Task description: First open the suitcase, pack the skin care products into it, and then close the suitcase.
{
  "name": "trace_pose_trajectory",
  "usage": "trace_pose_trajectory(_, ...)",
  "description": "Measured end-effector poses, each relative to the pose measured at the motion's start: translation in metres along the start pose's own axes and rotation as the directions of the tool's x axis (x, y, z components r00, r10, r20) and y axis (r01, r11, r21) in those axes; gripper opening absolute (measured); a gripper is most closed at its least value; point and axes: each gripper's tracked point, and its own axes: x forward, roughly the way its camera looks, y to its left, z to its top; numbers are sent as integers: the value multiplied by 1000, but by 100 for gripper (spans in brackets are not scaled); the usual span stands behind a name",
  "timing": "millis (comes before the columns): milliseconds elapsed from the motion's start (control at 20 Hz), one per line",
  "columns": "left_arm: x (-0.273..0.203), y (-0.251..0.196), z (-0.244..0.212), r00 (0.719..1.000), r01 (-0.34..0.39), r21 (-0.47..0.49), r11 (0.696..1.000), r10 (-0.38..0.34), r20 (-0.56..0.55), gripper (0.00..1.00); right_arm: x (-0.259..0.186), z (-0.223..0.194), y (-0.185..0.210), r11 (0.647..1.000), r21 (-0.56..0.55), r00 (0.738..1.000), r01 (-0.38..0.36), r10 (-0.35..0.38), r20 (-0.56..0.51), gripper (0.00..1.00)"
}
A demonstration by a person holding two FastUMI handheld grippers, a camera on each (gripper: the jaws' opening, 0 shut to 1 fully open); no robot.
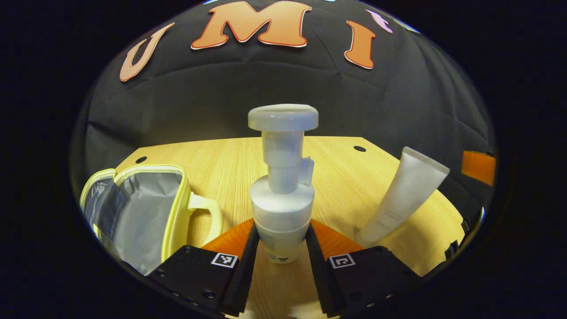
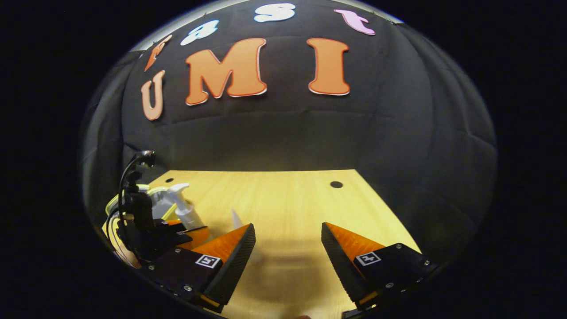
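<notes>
The packing step was judged to be in hand: the suitcase (image 1: 146,212), a small pale-yellow case with a grey lining and a side handle, was seen lying open on the wooden table (image 1: 345,177) at the left of the left gripper view, so the opening could be counted as done and the closing as not yet begun. The left gripper (image 1: 280,248) was clamped on a white pump bottle (image 1: 281,186), both fingers (image 1: 241,266) pressed against the lower body of the bottle, which was held upright with its broad cap uppermost. Whether its base rested on the table or was just clear of it could not be told. A white tube (image 1: 405,197) stood leaning at the right of the same view, near the bottle but apart from it, and was judged to be left to pack. In the right gripper view the right gripper (image 2: 288,252) was seen with its jaws wide apart and nothing between them, held above bare table, with the left gripper, the bottle (image 2: 186,210) and the case (image 2: 133,195) farther off at the left. The next move was judged to call for the bottle to be carried leftward over the case's raised rim and lowered into the lined cavity before the grip was released; the tall pump head would need care against tipping or catching on the rim.
</notes>
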Motion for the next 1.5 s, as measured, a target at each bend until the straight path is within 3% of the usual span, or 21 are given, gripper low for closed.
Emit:
trace_pose_trajectory(300,-64,6,31,999,36,-71,997,-36,8,60,34,-46,37,987,-111,990,-113,102,-99,95)
trace_pose_trajectory(500,-101,34,44,999,-26,-64,998,28,32,60,57,-84,49,980,-79,963,-184,164,-215,96)
trace_pose_trajectory(850,-132,78,40,993,-109,-135,985,114,31,60,90,-113,57,968,-90,940,-234,202,-275,75)
trace_pose_trajectory(1050,-140,101,33,991,-131,-158,979,135,10,60,102,-118,54,967,-107,942,-233,197,-272,54)
trace_pose_trajectory(1250,-148,122,36,992,-126,-157,980,127,-2,60,99,-113,53,971,-99,943,-217,183,-277,46)
trace_pose_trajectory(1500,-164,158,51,997,-67,-137,988,59,-57,61,68,-67,77,978,-20,953,-209,199,-228,44)
